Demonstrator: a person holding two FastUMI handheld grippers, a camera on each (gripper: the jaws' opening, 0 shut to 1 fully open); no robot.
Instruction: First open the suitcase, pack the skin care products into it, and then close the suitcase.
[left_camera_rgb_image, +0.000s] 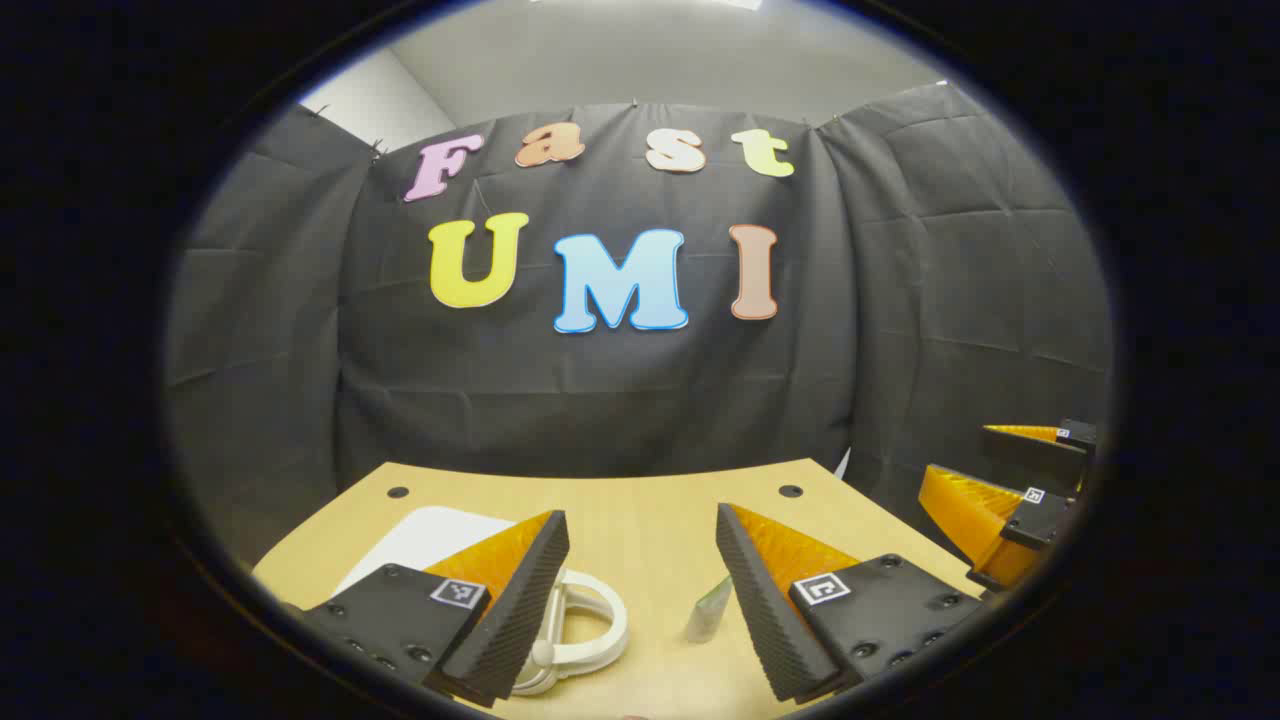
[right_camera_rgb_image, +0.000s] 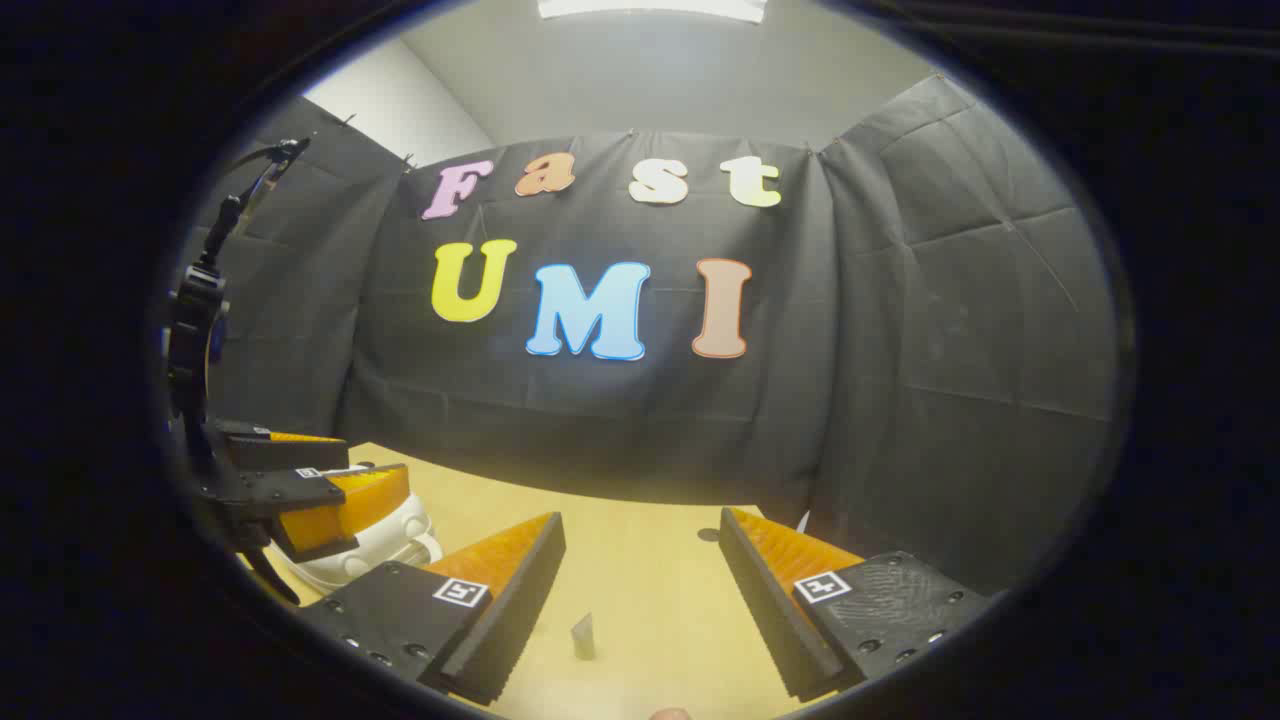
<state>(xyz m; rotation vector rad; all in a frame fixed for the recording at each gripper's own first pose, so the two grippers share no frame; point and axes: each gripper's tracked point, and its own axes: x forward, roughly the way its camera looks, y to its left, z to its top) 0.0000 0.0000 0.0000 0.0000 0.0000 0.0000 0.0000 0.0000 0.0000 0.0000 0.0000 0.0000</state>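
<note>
Left gripper (left_camera_rgb_image: 640, 590) w/ orange-and-black fingers: spread wide, holding nothing, above light wooden table (left_camera_rgb_image: 640, 500). Small white suitcase w/ loop handle (left_camera_rgb_image: 575, 625) lies flat on table by its left finger, lid down. Small pale green skin care tube (left_camera_rgb_image: 708, 610) sits just beside right finger. Right gripper (right_camera_rgb_image: 640, 590): also spread wide, nothing in it, over table, tube (right_camera_rgb_image: 583, 636) between its fingers, lower down.
</note>
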